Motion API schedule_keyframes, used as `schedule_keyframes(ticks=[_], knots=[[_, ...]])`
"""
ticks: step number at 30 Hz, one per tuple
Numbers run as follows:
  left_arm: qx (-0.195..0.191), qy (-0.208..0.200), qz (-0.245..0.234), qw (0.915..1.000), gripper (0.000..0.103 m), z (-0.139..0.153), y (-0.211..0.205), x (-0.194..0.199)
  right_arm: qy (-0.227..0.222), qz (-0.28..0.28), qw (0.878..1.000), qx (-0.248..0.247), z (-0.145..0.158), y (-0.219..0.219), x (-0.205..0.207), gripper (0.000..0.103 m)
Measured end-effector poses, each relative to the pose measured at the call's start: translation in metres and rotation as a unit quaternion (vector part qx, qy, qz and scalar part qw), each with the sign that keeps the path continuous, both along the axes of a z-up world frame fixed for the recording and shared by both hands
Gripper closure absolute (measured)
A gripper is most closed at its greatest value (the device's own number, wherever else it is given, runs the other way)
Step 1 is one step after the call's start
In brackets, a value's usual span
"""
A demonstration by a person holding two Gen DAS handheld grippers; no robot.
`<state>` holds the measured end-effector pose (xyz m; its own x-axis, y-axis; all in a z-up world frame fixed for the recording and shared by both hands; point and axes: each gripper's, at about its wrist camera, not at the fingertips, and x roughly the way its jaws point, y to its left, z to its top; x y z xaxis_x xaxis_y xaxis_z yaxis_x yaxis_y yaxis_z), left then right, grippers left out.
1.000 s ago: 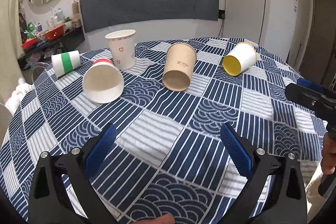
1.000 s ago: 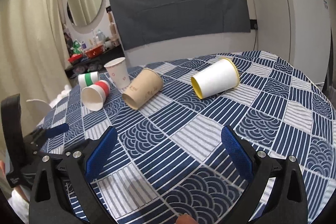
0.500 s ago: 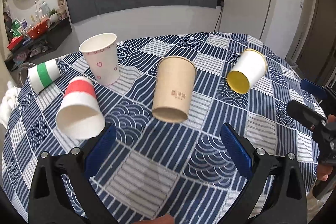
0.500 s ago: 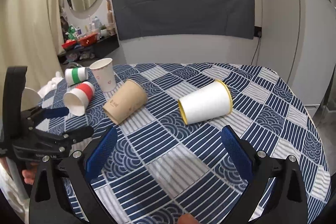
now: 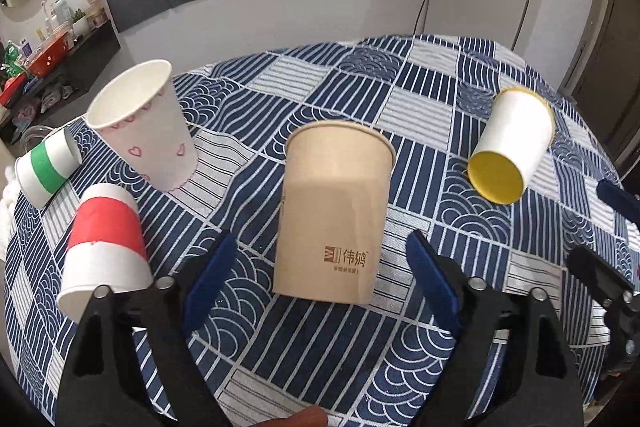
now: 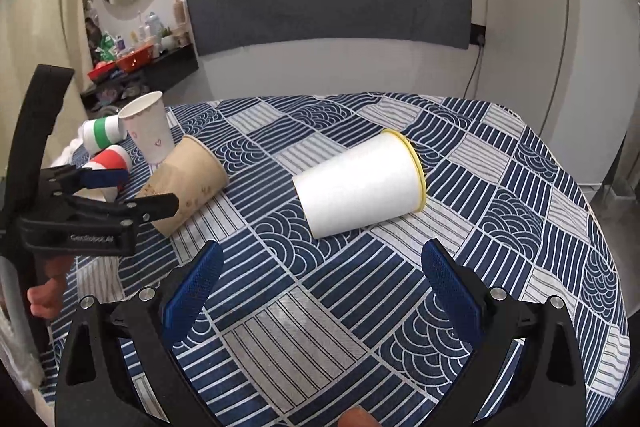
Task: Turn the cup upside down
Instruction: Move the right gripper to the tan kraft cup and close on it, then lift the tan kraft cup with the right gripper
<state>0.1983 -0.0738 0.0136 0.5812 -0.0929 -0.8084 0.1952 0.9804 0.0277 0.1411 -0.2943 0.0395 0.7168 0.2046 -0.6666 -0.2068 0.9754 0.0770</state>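
I am holding the left gripper [image 5: 320,263] wide open and gripping nothing, with the brown cup [image 5: 334,211] lying on its side on the patterned tablecloth [image 5: 280,347], its base end sitting between my blue fingertips [image 5: 212,267] without touching them. Off to the left of that gripper, a red-banded cup [image 5: 104,247] and a green-banded cup [image 5: 44,167] are lying on their sides, and a heart-printed cup [image 5: 146,131] is standing upright beyond them. Further right, I am keeping the right gripper [image 6: 320,275] equally spread and empty, with the white cup with the yellow rim [image 6: 360,187] lying just ahead of it, apart from both pads.
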Motion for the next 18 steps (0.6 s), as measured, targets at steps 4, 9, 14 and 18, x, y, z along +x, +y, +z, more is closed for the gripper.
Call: schedule_keyframes(ticks=[4,9,14,18], knots=[[0.009,0.006,-0.006,0.9999,0.047,-0.007,-0.003,0.000,0.006,0.001,1.000,0.006,-0.003,-0.004,0.001,0.008],[-0.003,-0.010,-0.012,0.9999,0.047,0.013,-0.005,-0.013,0.002,-0.006,1.000,0.004,0.001,-0.011,-0.007,0.008],[0.012,-0.029,-0.023,0.9992,0.047,0.033,-0.014,-0.034,-0.005,-0.013,1.000,0.008,0.011,-0.020,-0.022,0.008],[0.023,-0.042,-0.032,0.9983,0.047,0.045,-0.021,-0.056,-0.013,-0.022,1.000,0.012,0.021,-0.028,-0.037,0.008]])
